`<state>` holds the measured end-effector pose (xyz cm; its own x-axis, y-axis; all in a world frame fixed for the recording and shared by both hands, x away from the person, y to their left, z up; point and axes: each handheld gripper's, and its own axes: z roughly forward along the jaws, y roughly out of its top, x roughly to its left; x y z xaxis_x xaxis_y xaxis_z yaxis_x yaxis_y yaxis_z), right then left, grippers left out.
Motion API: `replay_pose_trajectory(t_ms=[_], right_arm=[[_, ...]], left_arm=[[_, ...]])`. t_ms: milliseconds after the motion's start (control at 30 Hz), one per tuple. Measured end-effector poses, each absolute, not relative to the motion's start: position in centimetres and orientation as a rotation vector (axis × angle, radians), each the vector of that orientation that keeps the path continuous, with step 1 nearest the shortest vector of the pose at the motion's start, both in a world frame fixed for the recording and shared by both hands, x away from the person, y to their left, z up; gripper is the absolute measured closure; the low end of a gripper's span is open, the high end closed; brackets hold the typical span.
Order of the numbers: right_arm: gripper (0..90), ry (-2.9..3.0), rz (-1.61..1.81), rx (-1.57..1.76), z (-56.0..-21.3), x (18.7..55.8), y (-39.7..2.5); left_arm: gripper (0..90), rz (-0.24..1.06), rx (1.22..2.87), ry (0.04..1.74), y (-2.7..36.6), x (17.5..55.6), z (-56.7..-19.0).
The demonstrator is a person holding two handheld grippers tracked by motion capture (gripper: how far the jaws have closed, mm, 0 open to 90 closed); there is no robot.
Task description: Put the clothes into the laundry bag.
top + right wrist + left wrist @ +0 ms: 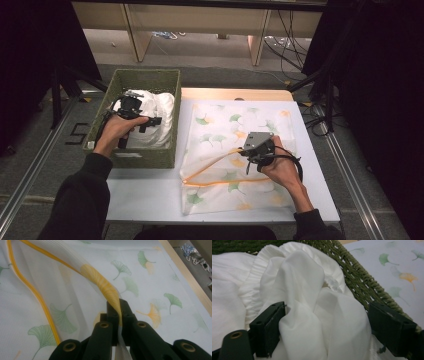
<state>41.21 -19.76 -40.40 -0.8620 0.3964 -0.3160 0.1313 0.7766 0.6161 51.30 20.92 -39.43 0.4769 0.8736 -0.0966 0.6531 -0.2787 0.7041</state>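
Note:
A white mesh laundry bag (pixel 235 150) printed with green and orange ginkgo leaves lies flat on the table. Its orange-zippered mouth edge (pixel 100 277) is lifted, and my right gripper (pixel 256 150) (pixel 120 312) is shut on that edge. White crumpled cloth (pixel 155 112) (pixel 307 302) fills a green woven basket (pixel 145 156) at the left. My left gripper (pixel 137 117) (pixel 324 325) is down in the basket, open, its jaws standing wide on either side of a bunched fold of the white cloth.
The basket's woven wall (pixel 362 282) runs close by the left gripper's right jaw. The white table (pixel 145 197) has bare room in front of the basket. A wooden strip (pixel 235 93) edges the far side. Cables (pixel 285 45) lie on the floor beyond.

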Motion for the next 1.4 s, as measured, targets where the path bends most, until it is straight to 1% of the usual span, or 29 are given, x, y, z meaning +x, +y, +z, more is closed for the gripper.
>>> replay_pose_trajectory(t_ms=[67, 167, 233, 267, 300, 333, 367, 433, 500, 567, 633, 667, 733, 833, 933, 967, 1000, 1100, 1167, 1267, 1400], right_arm=[[89.8, 2.543, 0.831, 0.433, -40.5, 41.0, -19.7], [89.8, 2.545, 0.828, 0.392, -40.3, 41.2, -19.8], [89.8, 2.539, 0.829, 0.400, -40.4, 41.2, -19.8], [89.8, 2.536, 0.820, 0.432, -40.5, 41.0, -19.8], [89.8, 2.535, 0.795, 0.374, -40.5, 41.3, -19.9], [89.8, 2.543, 0.806, 0.378, -40.5, 41.2, -19.8], [89.7, 2.544, 0.817, 0.389, -40.5, 41.1, -19.8], [89.7, 2.537, 0.803, 0.371, -40.4, 41.3, -19.9], [89.7, 2.546, 0.805, 0.422, -40.5, 41.0, -19.9], [89.8, 2.544, 0.799, 0.396, -40.4, 41.1, -19.9], [89.8, 2.536, 0.805, 0.408, -40.5, 41.0, -19.9], [89.7, 2.545, 0.816, 0.360, -40.5, 41.2, -19.8], [89.7, 2.548, 0.816, 0.342, -40.5, 41.2, -19.7], [89.7, 2.557, 0.815, 0.384, -40.5, 41.1, -19.7], [89.7, 2.565, 0.815, 0.413, -40.5, 40.9, -19.7], [89.7, 2.558, 0.808, 0.401, -40.5, 41.0, -19.7], [89.7, 2.559, 0.801, 0.401, -40.5, 41.0, -19.7], [89.7, 2.563, 0.812, 0.394, -40.5, 41.0, -19.7], [89.7, 2.558, 0.816, 0.354, -40.5, 41.2, -19.7], [89.6, 2.566, 0.806, 0.378, -40.5, 41.1, -19.7], [89.6, 2.562, 0.823, 0.389, -40.4, 41.0, -19.8]], left_arm=[[15.3, 0.419, 2.035, 1.274, 20.6, 51.7, -39.9], [15.2, 0.452, 2.050, 1.289, 20.0, 52.3, -40.9], [14.5, 0.470, 2.107, 1.289, 19.6, 52.7, -41.9], [14.6, 0.496, 2.137, 1.295, 19.4, 52.8, -42.3], [14.8, 0.531, 2.149, 1.305, 19.3, 52.9, -42.5], [15.1, 0.586, 2.179, 1.333, 19.0, 53.0, -42.3], [15.3, 0.633, 2.172, 1.342, 18.9, 53.0, -42.2], [15.3, 0.691, 2.179, 1.339, 18.8, 52.8, -41.9], [15.3, 0.753, 2.171, 1.359, 19.3, 52.7, -41.4], [15.3, 0.774, 2.130, 1.399, 20.1, 52.7, -41.1], [15.0, 0.714, 2.096, 1.430, 21.2, 52.8, -41.3], [14.9, 0.673, 2.095, 1.439, 21.7, 52.9, -41.5], [14.9, 0.574, 2.027, 1.453, 22.6, 53.2, -42.2], [14.3, 0.477, 1.984, 1.445, 23.0, 53.6, -43.3], [7.3, 0.373, 2.062, 1.403, 22.3, 53.8, -44.0], [3.7, 0.365, 2.093, 1.390, 22.0, 53.8, -44.3], [0.4, 0.390, 2.119, 1.388, 21.7, 53.9, -44.5], [0.0, 0.420, 2.160, 1.373, 20.8, 54.2, -45.2], [0.0, 0.424, 2.216, 1.343, 20.4, 54.3, -45.5], [0.0, 0.460, 2.241, 1.345, 20.1, 54.7, -46.0], [0.2, 0.429, 2.251, 1.352, 20.0, 54.7, -46.3]])
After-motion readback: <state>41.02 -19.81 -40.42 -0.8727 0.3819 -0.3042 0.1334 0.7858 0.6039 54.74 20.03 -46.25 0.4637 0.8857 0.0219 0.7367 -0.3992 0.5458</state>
